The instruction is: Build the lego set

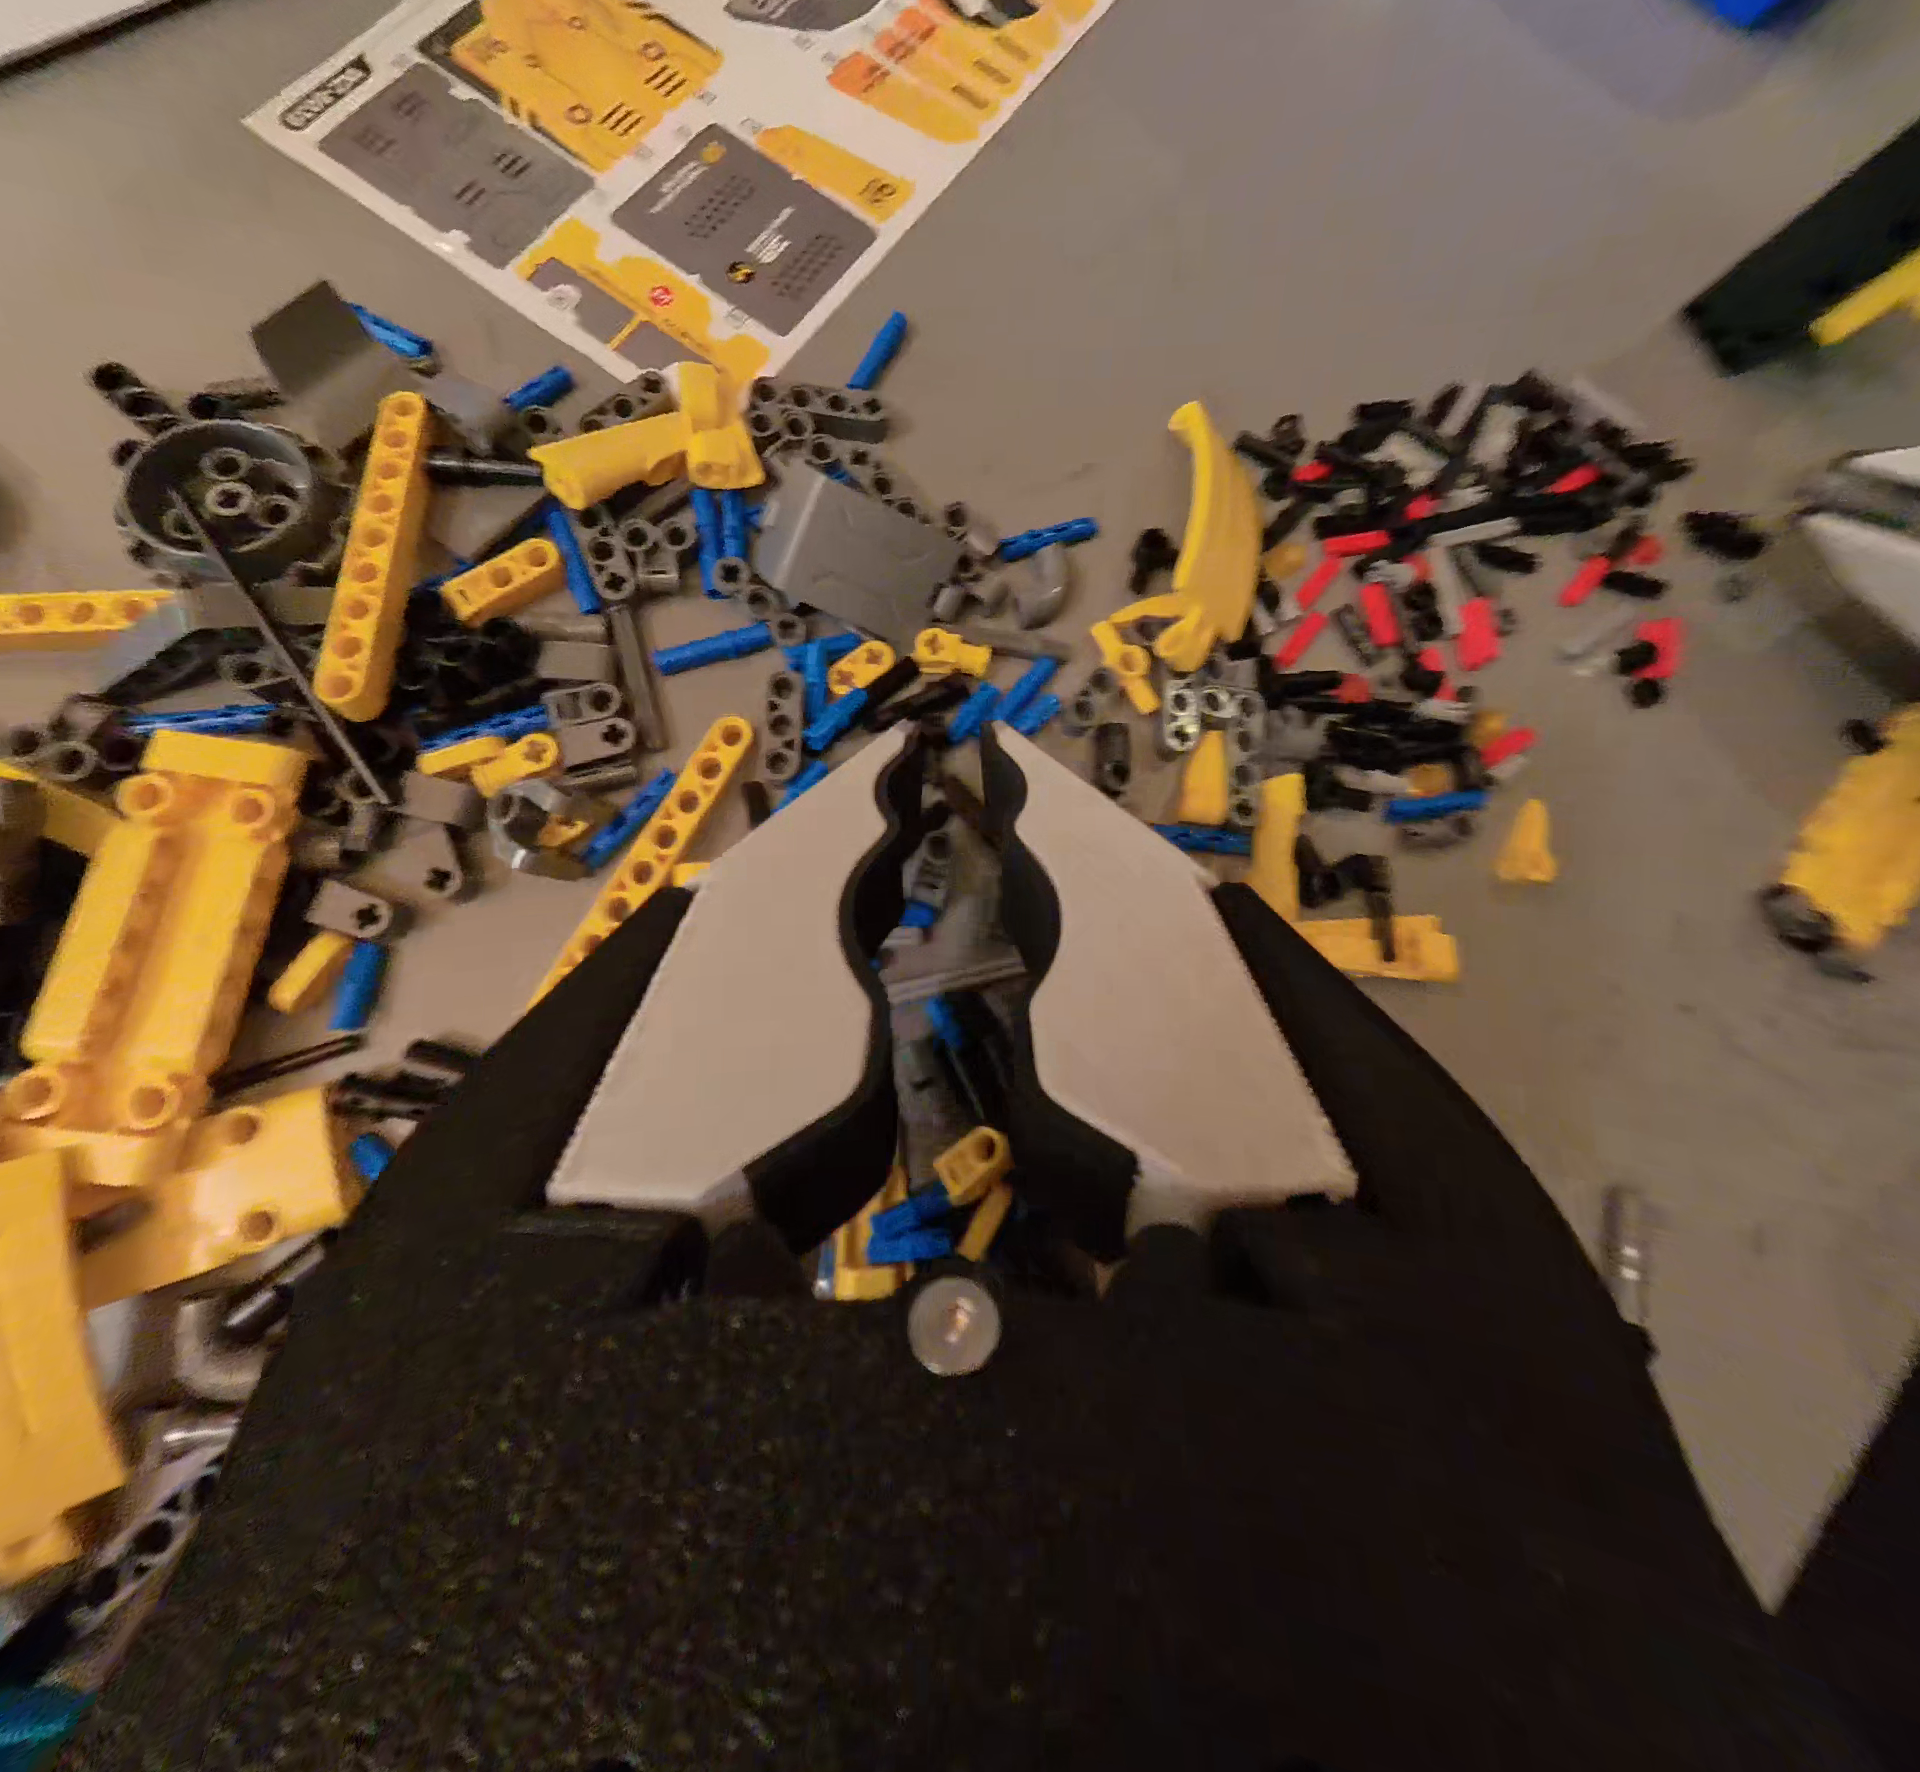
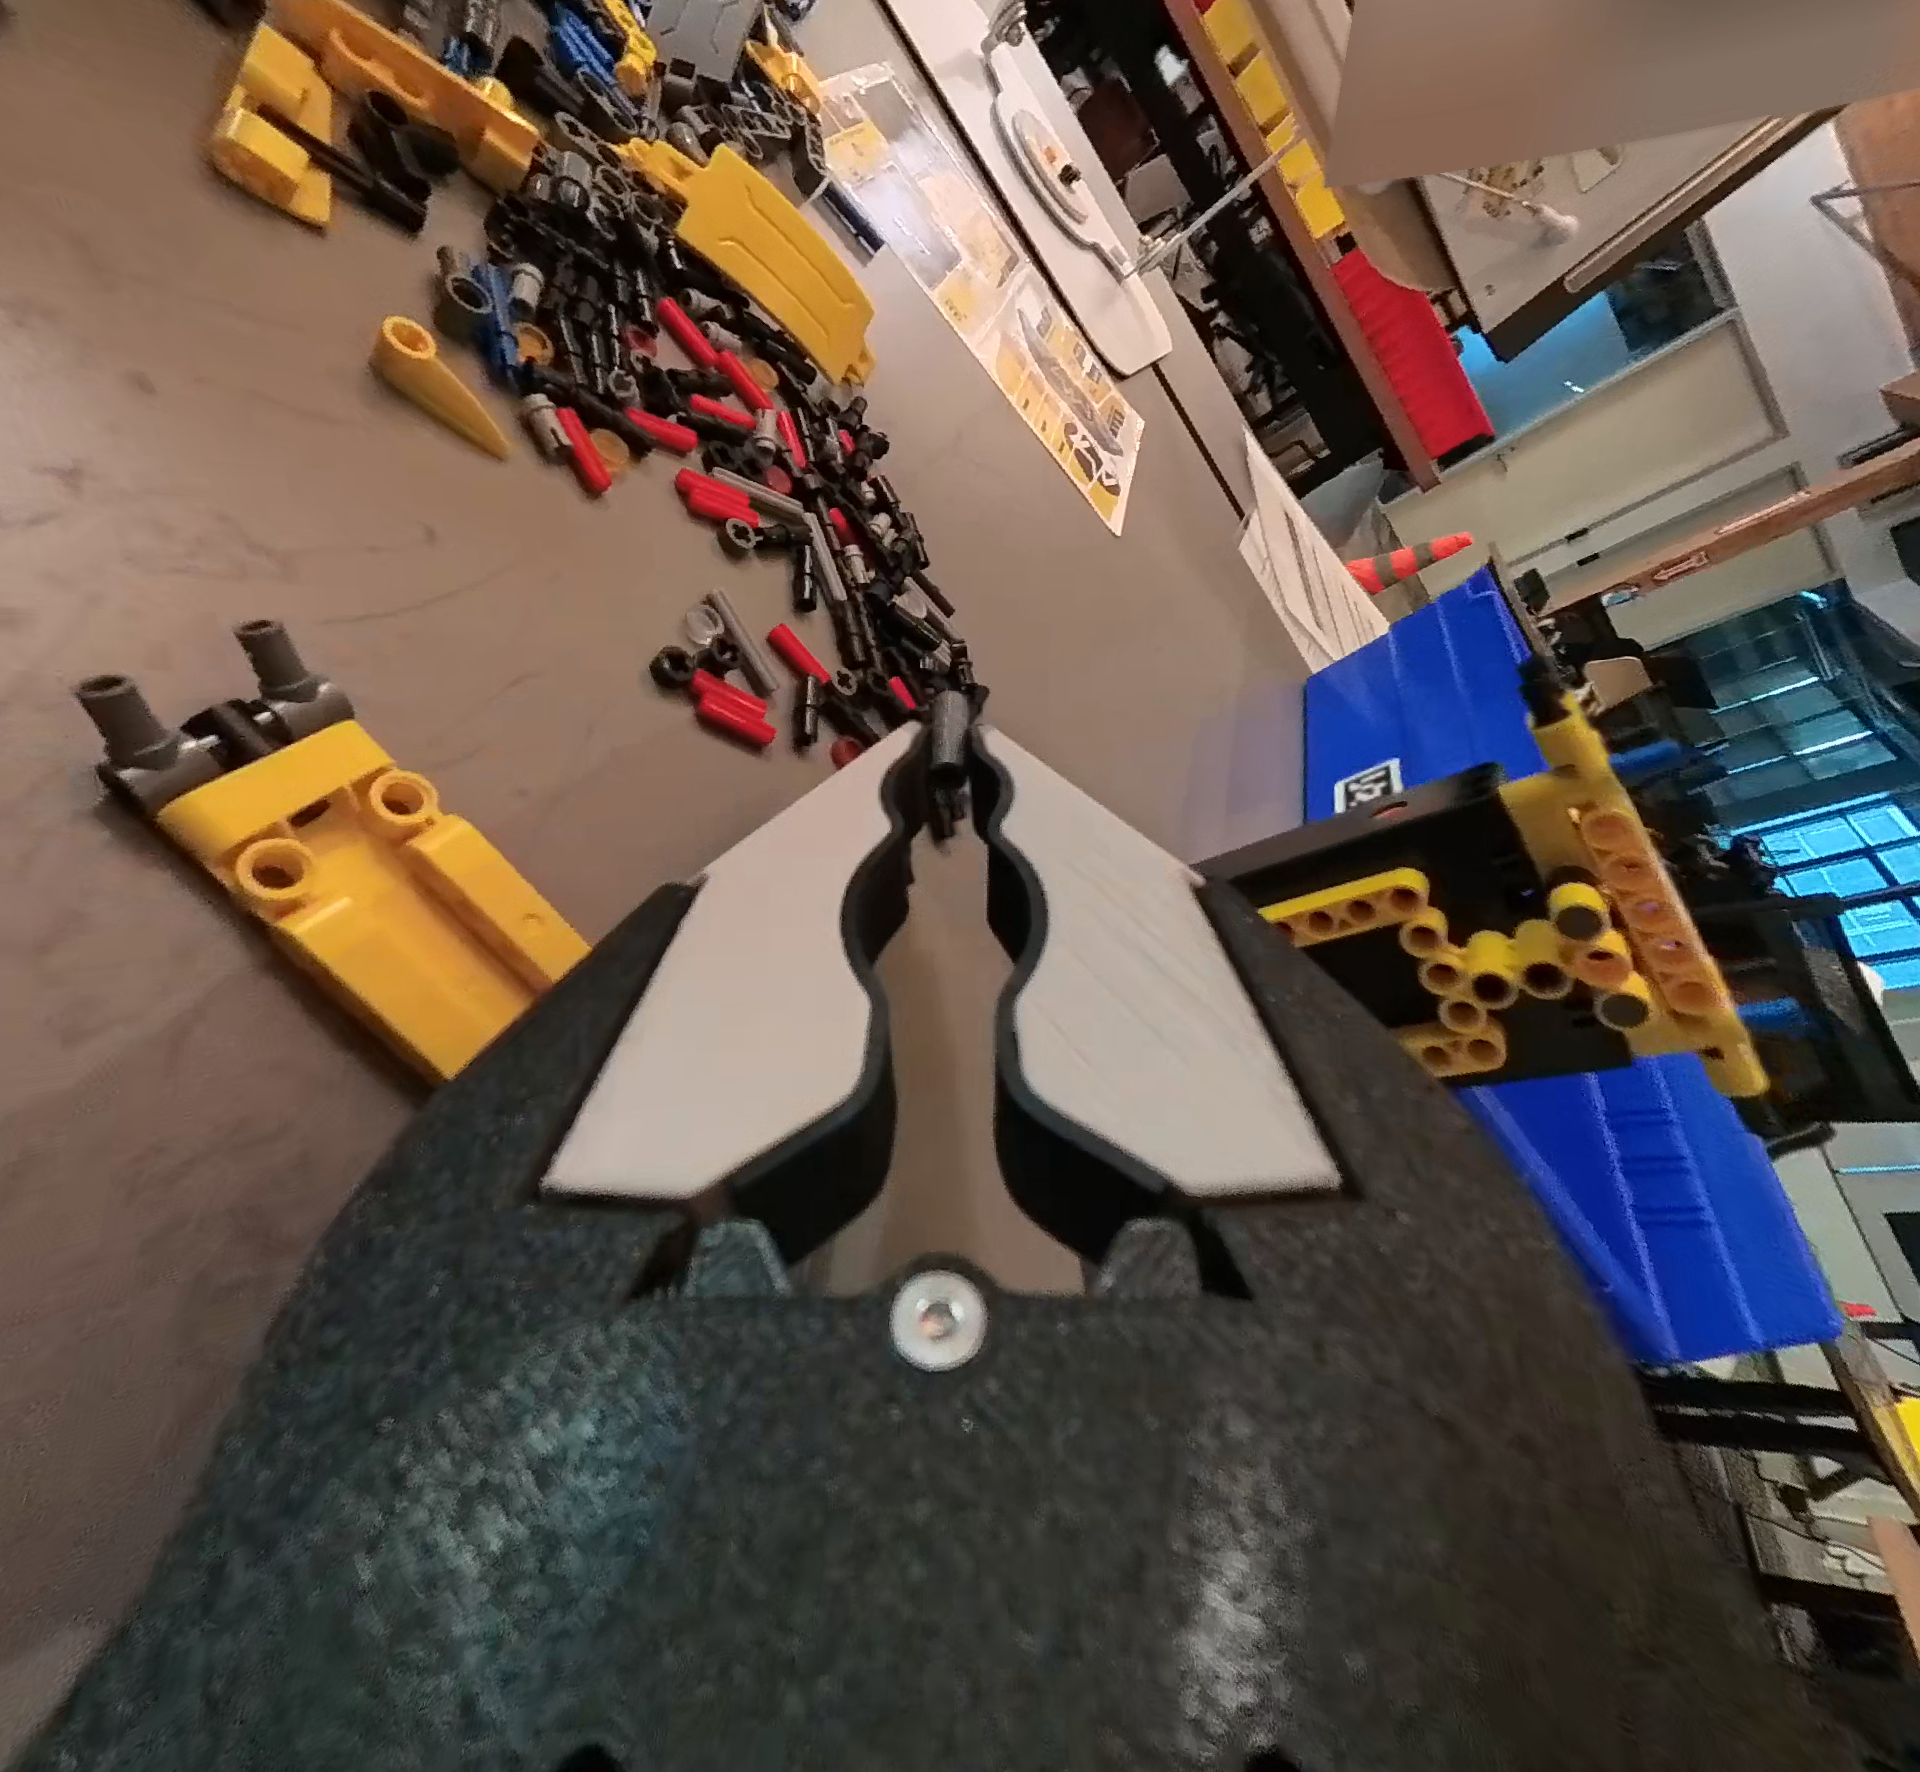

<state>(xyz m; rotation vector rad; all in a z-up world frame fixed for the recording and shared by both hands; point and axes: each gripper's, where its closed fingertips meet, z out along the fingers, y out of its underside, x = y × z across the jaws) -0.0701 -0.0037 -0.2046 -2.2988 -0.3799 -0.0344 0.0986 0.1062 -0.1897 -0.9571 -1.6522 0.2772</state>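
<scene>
My left gripper (image 1: 951,735) hovers over a heap of yellow, grey, blue and black construction-toy pieces (image 1: 623,579). Its jaws stand nearly closed, with the tips just short of a small black pin (image 1: 909,688). I cannot tell whether anything is pinched between them. My right gripper (image 2: 948,735) is shut on a short black pin connector (image 2: 948,756) and holds it above the table, next to a spread of red and black pins (image 2: 779,517).
A sticker sheet (image 1: 686,112) lies beyond the heap. The red and black pins (image 1: 1455,579) lie to the right. A yellow panel with grey connectors (image 2: 343,860) lies left of my right gripper. A black-and-yellow assembly (image 2: 1455,943) and a blue bin (image 2: 1455,735) stand right. My hands' fingertips stand some 20 cm from each other.
</scene>
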